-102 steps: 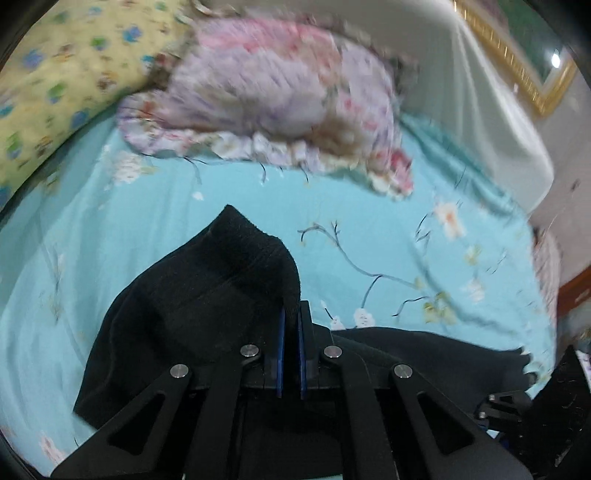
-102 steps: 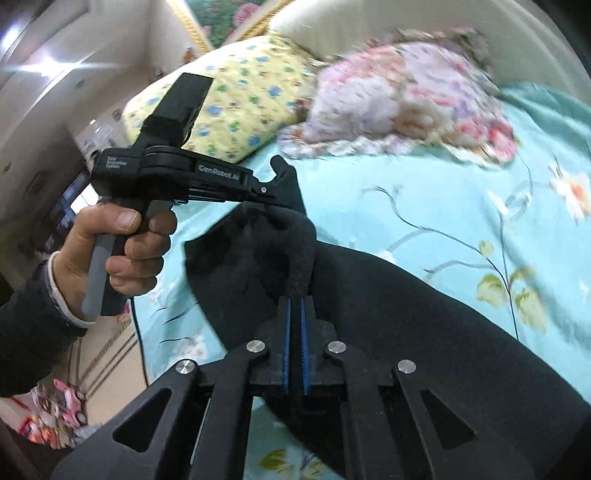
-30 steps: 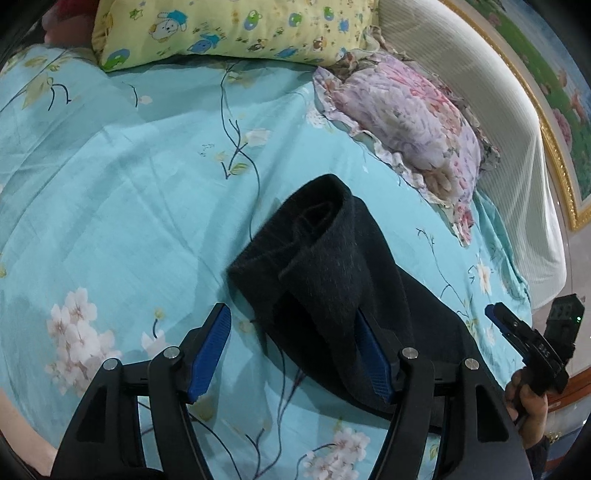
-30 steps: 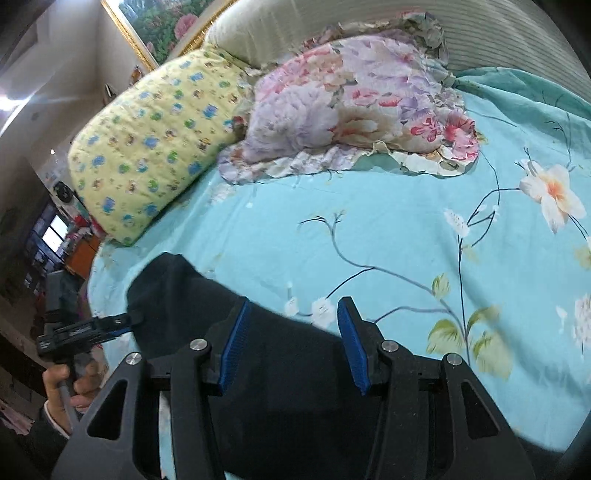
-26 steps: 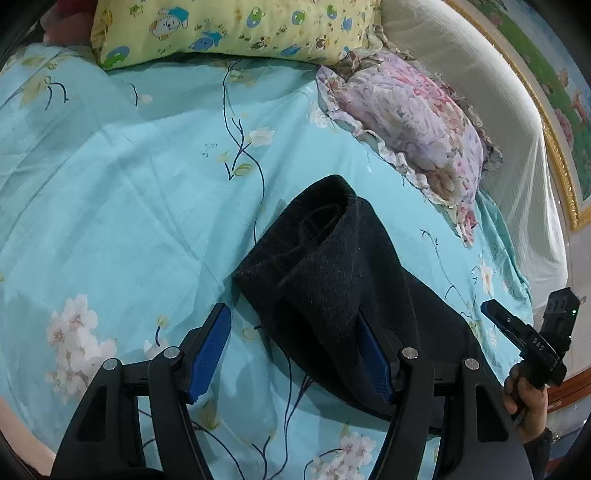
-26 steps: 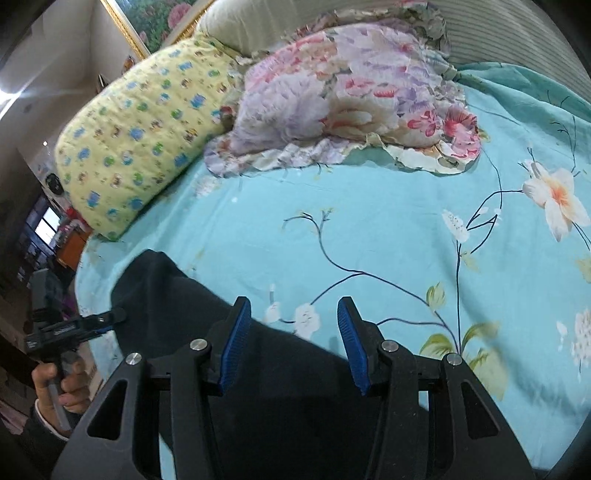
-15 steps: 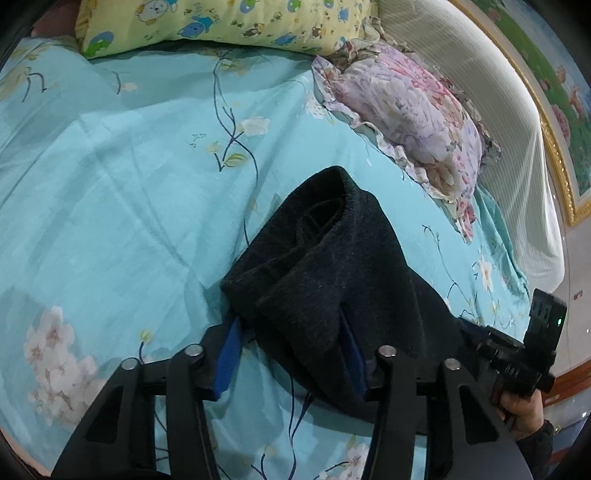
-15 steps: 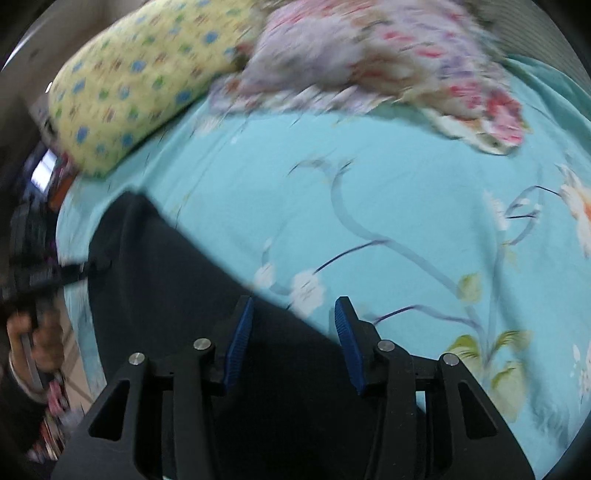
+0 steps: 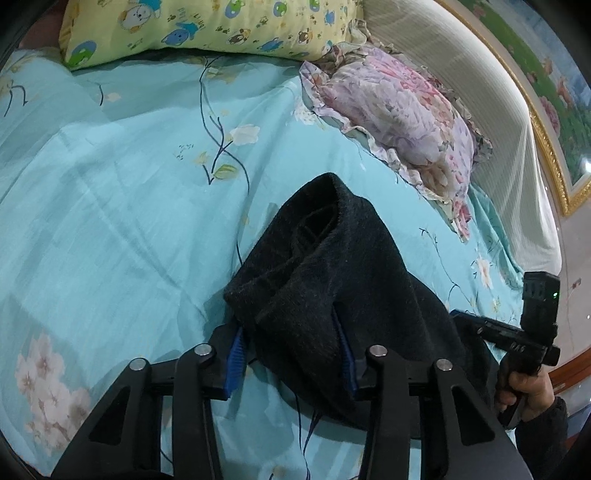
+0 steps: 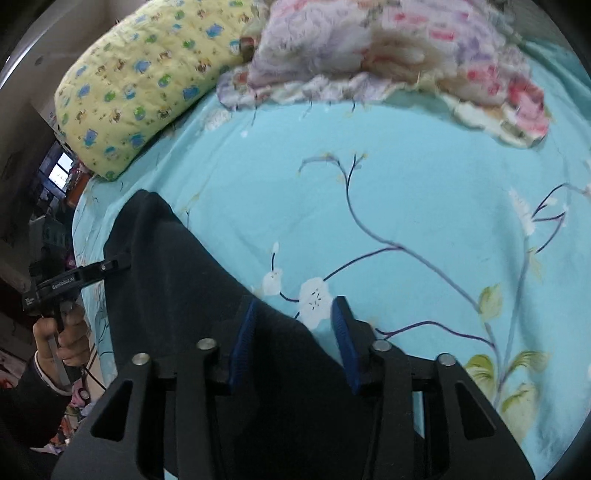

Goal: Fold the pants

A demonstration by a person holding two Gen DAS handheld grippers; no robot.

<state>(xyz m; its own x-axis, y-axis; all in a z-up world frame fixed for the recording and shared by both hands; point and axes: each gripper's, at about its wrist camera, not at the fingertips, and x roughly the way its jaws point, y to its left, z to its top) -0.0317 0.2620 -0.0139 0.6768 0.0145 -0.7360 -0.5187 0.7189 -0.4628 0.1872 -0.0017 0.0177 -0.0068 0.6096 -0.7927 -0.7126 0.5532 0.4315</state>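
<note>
The left gripper point(image 9: 291, 350) was closing its jaws around the bunched end of the black pants point(image 9: 332, 277). The thick fleecy fold already sat between the blue pads point(image 9: 235, 354), but whether they pressed it yet could not be told, since the cloth hid the inner faces. Left of this gripper lay bare turquoise floral bedsheet point(image 9: 110, 221); ahead of it the fold stood up as an open-mouthed roll, and further ahead were a yellow cartoon-print pillow point(image 9: 207, 26) and a pink floral pillow point(image 9: 399, 110). To its right the pants ran on toward the person's other hand point(image 9: 524, 387).

The right gripper point(image 10: 295, 339) was likewise closing. The pants' upper edge crossed the gap between its pads: the left pad sat over black cloth, the right pad over sheet and a printed white flower point(image 10: 314, 295). No firm pinch showed there, so it read as not yet grasping.

Judging from this, the main risk was a shallow bite on the right, where only an edge lay in the gap; closing there could catch a single layer or nip the sheet, and the cloth would slip out on lifting. On the left, the bulky roll could squeeze out forwards or yield only its outer layer, leaving the fold lopsided. Uneven grips between the two hands would skew the next crease.
</note>
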